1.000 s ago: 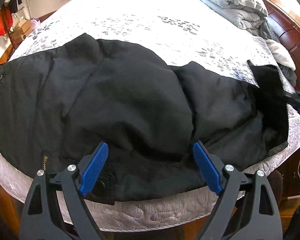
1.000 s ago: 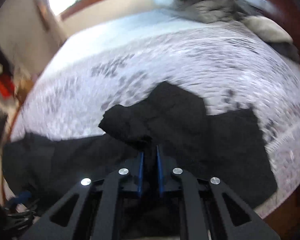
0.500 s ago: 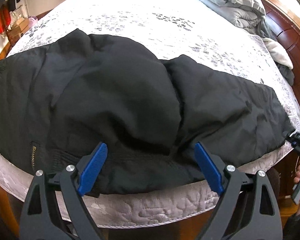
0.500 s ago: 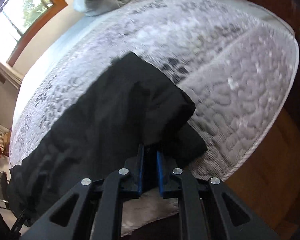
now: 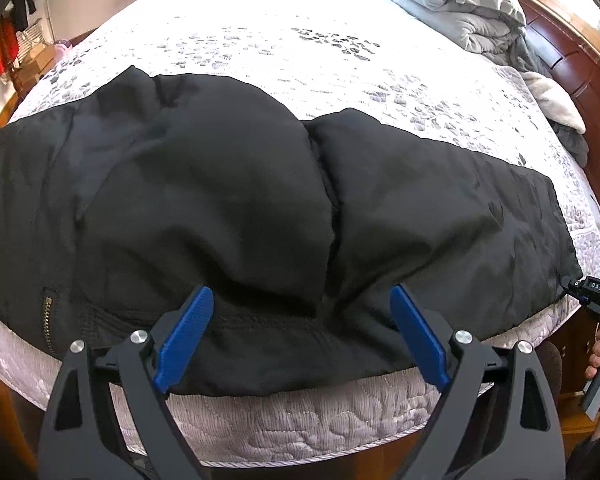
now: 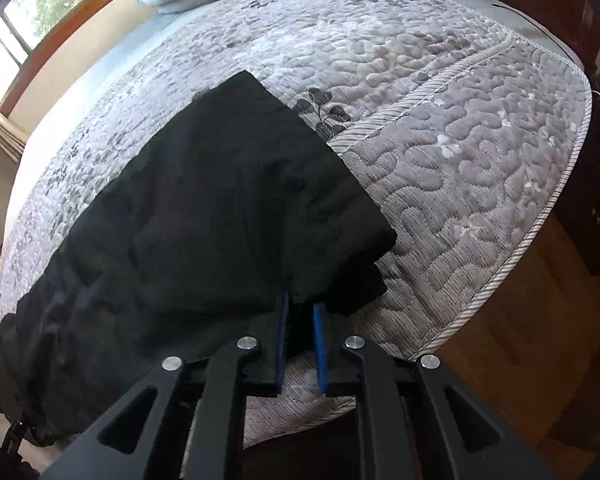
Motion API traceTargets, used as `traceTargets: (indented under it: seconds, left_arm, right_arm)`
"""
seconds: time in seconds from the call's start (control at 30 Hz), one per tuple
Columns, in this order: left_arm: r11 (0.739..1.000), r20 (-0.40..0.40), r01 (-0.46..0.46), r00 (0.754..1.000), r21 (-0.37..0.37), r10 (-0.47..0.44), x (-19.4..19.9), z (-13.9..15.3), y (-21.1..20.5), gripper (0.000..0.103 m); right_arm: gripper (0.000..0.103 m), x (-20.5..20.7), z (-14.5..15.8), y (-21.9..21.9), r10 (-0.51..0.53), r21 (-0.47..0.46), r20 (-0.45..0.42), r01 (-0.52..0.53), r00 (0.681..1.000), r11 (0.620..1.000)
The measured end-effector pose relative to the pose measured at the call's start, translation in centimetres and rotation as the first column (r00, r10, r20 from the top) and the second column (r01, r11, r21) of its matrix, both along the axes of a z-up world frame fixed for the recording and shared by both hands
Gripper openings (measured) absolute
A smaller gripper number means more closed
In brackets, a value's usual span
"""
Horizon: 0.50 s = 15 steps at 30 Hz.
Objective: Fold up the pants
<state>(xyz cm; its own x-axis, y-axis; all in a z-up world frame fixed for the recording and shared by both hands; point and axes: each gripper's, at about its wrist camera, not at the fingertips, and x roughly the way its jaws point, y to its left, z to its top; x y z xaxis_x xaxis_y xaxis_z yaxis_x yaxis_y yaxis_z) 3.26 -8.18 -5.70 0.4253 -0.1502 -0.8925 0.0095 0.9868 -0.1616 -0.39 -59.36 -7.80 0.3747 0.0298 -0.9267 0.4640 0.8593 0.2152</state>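
Black pants (image 5: 260,200) lie stretched sideways along the near edge of the bed (image 5: 300,52), puffed up in the middle, with a brass zipper (image 5: 46,320) at the lower left. My left gripper (image 5: 300,320) hovers open at the near edge, its blue pads wide apart on either side of a fold of fabric. At the far right a hand holds my right gripper (image 5: 592,296) at the leg end. In the right wrist view that right gripper (image 6: 300,312) is shut on the hem of the pants (image 6: 204,216), low at the edge of the mattress (image 6: 460,160).
A bunched grey duvet (image 5: 460,8) and a dark wooden headboard (image 5: 572,64) sit at the far right of the bed. Wooden floor (image 6: 520,340) shows beyond the mattress corner. A window (image 6: 40,4) is at the upper left of the right wrist view.
My right gripper has pulled the leg end outward and down to the bed's edge, and the leg now lies flat and straight. The left gripper has kept its place.
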Motion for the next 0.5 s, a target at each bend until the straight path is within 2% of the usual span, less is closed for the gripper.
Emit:
traceTargets:
  seconds: [0.03,0.1,0.17,0.3,0.5]
  left_arm:
    - [1.000,0.000,-0.003,1.000,-0.006,0.003,0.0,0.0,0.1,0.090]
    - [1.000,-0.005,-0.014,1.000,-0.019,0.014,0.0,-0.2,0.3,0.090]
    - [0.999,-0.002,-0.029,1.000,-0.031,0.028,-0.1,-0.2,0.4,0.090]
    - [0.998,0.000,-0.045,0.999,-0.038,0.045,0.3,0.2,-1.0,0.090]
    - [1.000,0.001,0.016,1.000,-0.004,-0.016,0.9,0.6,-5.8,0.090]
  right_arm:
    - [0.015,0.0,0.2,0.1,0.006,-0.005,0.002,-0.006,1.000,1.000]
    - [0.031,0.0,0.6,0.0,0.006,-0.010,0.010,-0.006,1.000,1.000]
    - [0.036,-0.5,1.1,-0.3,0.004,0.000,0.022,-0.004,1.000,1.000]
    - [0.037,-1.0,2.0,-0.2,0.022,-0.009,0.015,-0.022,1.000,1.000]
    - [0.037,-0.5,2.6,3.5,0.125,-0.080,-0.021,-0.126,0.992,0.989]
